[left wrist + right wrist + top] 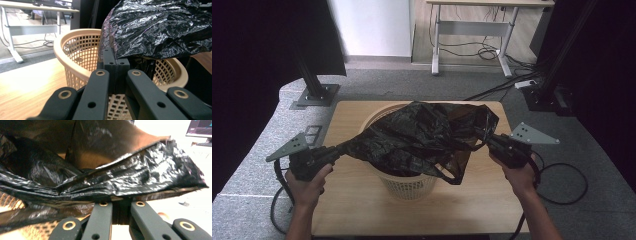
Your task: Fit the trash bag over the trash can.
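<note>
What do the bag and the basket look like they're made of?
Black bag: looks like thin plastic film, glossy, crinkled, brownish where light passes through. Basket: apparently moulded beige plastic, matte, with a regular lattice of holes and a smooth rolled rim.

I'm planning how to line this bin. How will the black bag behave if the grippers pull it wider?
The black bag is probably floppy: it sags between the left gripper and right gripper. Its glossy, crinkled film looks light and possibly slippery. The basket looks light and may shift if the bag drags.
</note>
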